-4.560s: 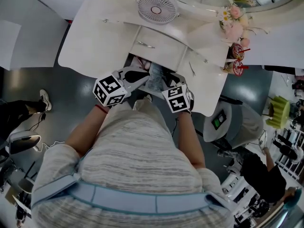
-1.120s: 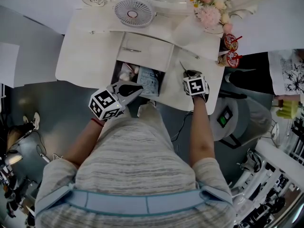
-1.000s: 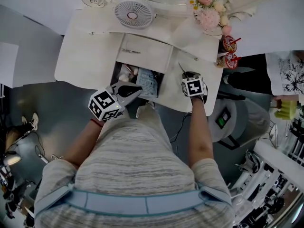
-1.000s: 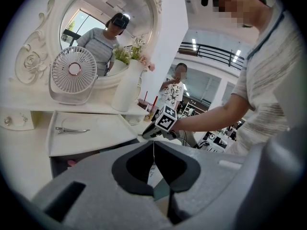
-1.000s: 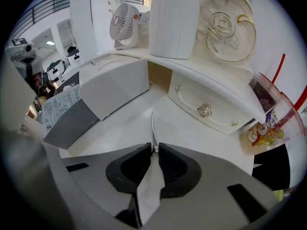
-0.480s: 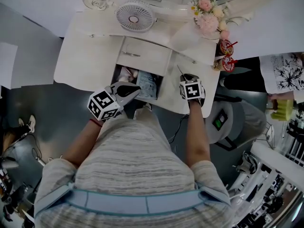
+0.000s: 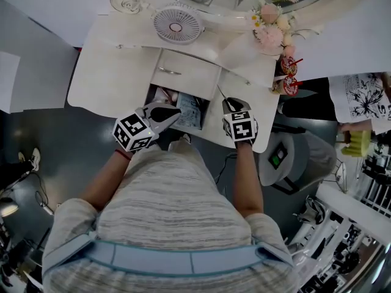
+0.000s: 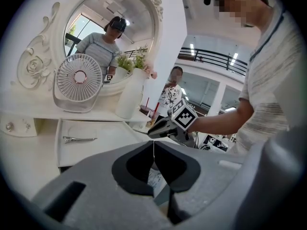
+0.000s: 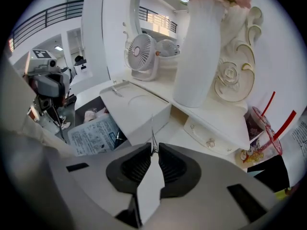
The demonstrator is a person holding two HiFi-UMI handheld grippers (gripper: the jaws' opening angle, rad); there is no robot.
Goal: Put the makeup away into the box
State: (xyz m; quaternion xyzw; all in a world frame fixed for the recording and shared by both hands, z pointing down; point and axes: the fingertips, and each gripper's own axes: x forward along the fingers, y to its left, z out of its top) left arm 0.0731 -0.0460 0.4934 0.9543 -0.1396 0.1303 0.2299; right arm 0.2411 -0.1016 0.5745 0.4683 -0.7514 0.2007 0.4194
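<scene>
A white box [image 7: 186, 75] sits in the vanity top. Its dark open compartment holds a printed packet [image 7: 190, 107] and something pink [image 7: 162, 94]. My right gripper [image 7: 228, 105] hangs above the tabletop just right of the compartment. It is shut on a thin silver hair clip [image 9: 151, 128] that sticks out past its jaws toward the box. A second silver clip [image 8: 76, 139] lies on the box's flat white top. My left gripper [image 7: 177, 111] hovers over the compartment's near edge. Its jaws are shut, and I see nothing between them.
At the back of the vanity stand a small white fan [image 7: 177, 24], a white vase of pink flowers [image 7: 269, 32] and an ornate mirror. Two cups with red straws [image 7: 286, 78] stand at the right end. A grey stool [image 7: 287, 157] is beside the table, with another person [image 7: 360, 96] farther right.
My right gripper has lifted off the tabletop with the clip and moved left, nearer the open compartment. The left gripper has stayed where it was.
</scene>
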